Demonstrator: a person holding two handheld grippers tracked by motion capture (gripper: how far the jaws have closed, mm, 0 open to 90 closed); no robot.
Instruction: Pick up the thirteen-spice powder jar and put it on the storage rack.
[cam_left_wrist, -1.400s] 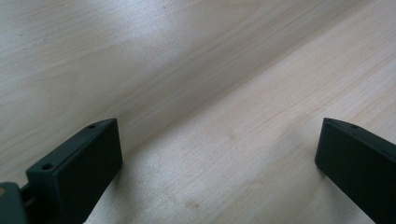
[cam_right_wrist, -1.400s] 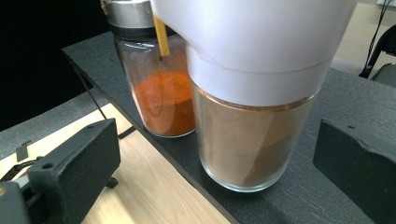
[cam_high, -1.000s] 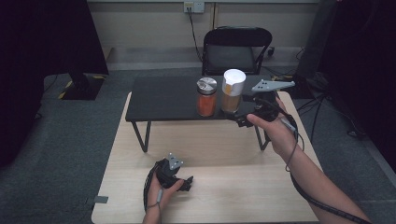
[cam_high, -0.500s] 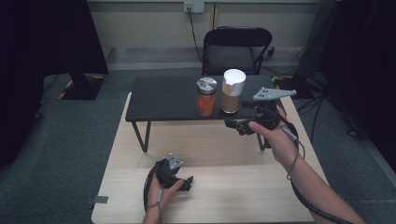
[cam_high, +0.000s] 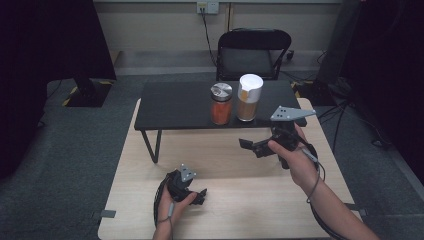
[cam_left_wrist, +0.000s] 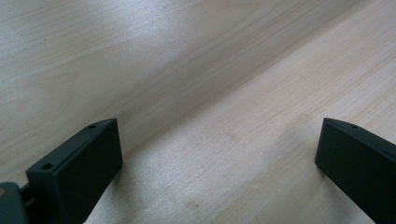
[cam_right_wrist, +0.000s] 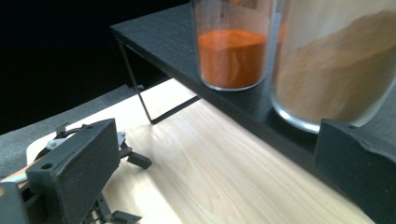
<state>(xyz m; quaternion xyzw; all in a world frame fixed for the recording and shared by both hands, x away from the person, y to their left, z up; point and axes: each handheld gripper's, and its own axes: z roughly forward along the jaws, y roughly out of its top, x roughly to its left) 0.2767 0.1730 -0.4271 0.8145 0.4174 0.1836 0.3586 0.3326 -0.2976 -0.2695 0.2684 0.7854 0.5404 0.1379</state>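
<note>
Two jars stand side by side on a low black shelf (cam_high: 175, 107). One holds orange powder under a metal lid (cam_high: 220, 104) (cam_right_wrist: 231, 51); the taller one holds brown powder under a white lid (cam_high: 249, 97) (cam_right_wrist: 336, 65). My right gripper (cam_high: 251, 146) (cam_right_wrist: 219, 128) hangs in front of the shelf's right end, below the jars. It points left, open, with nothing between its jaws. Low on the wooden table, my left gripper (cam_high: 201, 196) (cam_left_wrist: 219, 126) rests open over bare wood. The right gripper view shows it too, as the left gripper (cam_right_wrist: 130, 189) beyond the near jaw.
The shelf stands on thin black legs (cam_high: 152, 146) on a light wooden table (cam_high: 240, 200). Behind the table are a black chair (cam_high: 252, 55), a grey carpeted floor and dark equipment on both sides.
My right gripper has drawn back from beside the brown jar, dropping below the shelf edge and turning to point left. The left gripper has not moved.
</note>
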